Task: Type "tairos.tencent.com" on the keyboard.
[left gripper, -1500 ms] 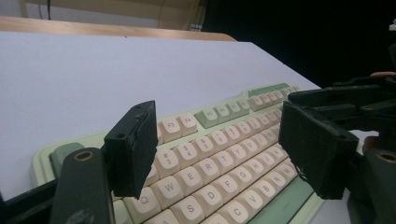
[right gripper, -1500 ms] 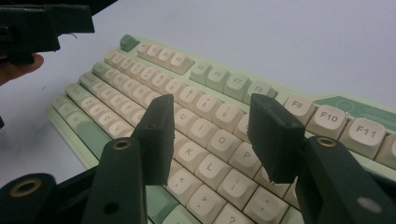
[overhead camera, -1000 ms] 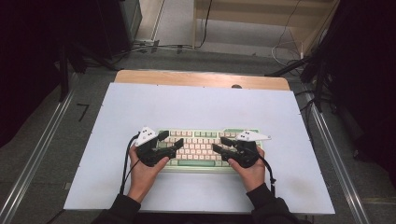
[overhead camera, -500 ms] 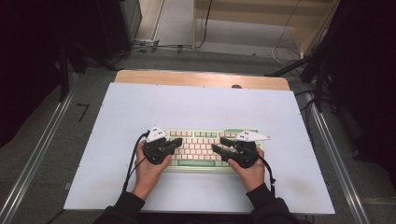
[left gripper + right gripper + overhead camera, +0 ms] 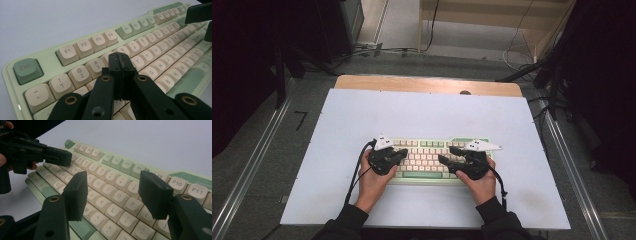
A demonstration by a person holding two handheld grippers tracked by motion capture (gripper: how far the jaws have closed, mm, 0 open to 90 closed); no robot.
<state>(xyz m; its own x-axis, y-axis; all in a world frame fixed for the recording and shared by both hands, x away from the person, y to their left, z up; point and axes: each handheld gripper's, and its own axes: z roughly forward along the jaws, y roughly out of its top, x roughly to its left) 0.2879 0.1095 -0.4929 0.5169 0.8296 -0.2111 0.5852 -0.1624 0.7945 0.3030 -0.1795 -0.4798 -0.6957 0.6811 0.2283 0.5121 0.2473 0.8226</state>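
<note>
A mint-green keyboard point(image 5: 427, 157) with cream keys lies on the white table top, near its front edge. My left gripper point(image 5: 403, 153) hovers over the keyboard's left half. In the left gripper view its jaws point(image 5: 120, 61) are pressed together with nothing between them, just above the number row near the 4 and 5 keys. My right gripper point(image 5: 446, 154) hangs over the right half. Its jaws point(image 5: 112, 182) stand apart above the O, P and L keys and have just been opening, with only the keys beneath them. The left gripper point(image 5: 63, 157) also shows in the right gripper view, shut.
The white table top point(image 5: 422, 115) has bare room behind and beside the keyboard. A wooden edge point(image 5: 427, 85) runs along the back. Metal rails point(image 5: 257, 165) flank the table, and cables point(image 5: 522, 55) lie on the floor beyond it.
The left gripper's jaws, spread a second ago, have shut and the gripper has shifted slightly right over the keys. The right gripper stays put with its jaws a little wider.
</note>
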